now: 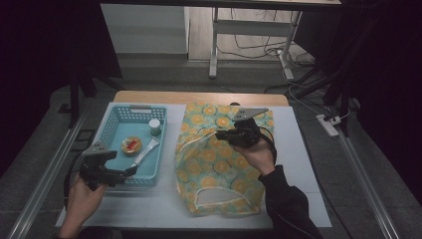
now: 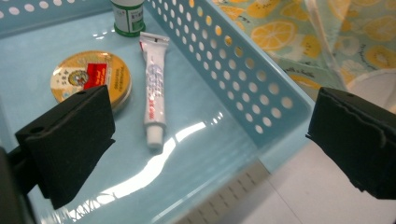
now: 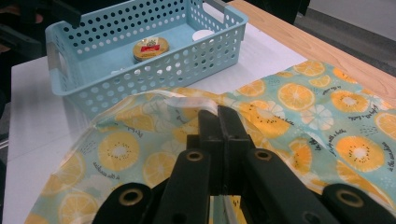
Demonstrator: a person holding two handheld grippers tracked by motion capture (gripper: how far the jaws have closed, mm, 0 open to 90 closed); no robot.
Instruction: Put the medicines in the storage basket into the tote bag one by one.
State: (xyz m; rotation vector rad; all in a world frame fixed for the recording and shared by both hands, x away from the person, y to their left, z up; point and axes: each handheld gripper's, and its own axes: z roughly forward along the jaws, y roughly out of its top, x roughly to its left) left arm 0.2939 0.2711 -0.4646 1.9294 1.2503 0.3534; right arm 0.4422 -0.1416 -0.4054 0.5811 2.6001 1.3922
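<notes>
A teal cloth bag printed with orange slices lies on the white mat, its white-trimmed mouth turned toward the basket. My right gripper is shut on the cloth near that trim and holds it raised; in the right gripper view the jaws meet over the bag. A blue perforated basket holds a round yellow tin, a white tube and a small green-and-white bottle. My left gripper hovers open at the basket's near right corner, holding nothing.
In the left gripper view the tin, tube and bottle lie beyond the open jaws, with the basket wall running between them. Bare white mat lies in front of the basket. The wooden table edge runs behind.
</notes>
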